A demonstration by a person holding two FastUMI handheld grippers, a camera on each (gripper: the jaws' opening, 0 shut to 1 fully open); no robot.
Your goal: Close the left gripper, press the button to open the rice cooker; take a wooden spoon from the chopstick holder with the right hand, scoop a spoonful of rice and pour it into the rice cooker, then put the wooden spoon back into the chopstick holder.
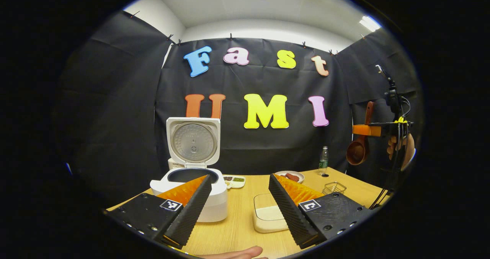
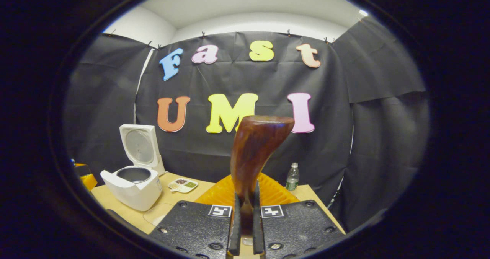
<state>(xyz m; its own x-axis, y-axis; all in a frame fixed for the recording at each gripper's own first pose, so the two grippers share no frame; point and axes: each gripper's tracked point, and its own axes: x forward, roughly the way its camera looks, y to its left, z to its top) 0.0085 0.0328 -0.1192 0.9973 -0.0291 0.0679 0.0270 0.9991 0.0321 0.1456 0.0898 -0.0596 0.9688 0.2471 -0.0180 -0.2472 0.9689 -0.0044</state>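
A: Start big. What's the state of the wooden table [image 1: 237, 228]?

B: The white rice cooker [image 1: 193, 190] sits on its left part with the lid already swung up, so I'd judge the button step done. Just right of it is a shallow cream container [image 1: 268, 217], which I take for the rice, though I can't make out grains.

A: And the grippers?

B: The left gripper [image 1: 239, 203] hangs over the near edge with its jaws spread wide, holding nothing. The right gripper [image 2: 245, 217] is clamped on the handle of the wooden spoon [image 2: 254, 152], lifted well above the table at the right.

A: So which step?

B: Spoon taken; the wire chopstick holder [image 1: 334, 187] stands below it. Scooping comes next.

A: What does that need?

B: Bring the spoon left and down, tip the bowl into the cream container, then carry it level to the cooker's open pot.
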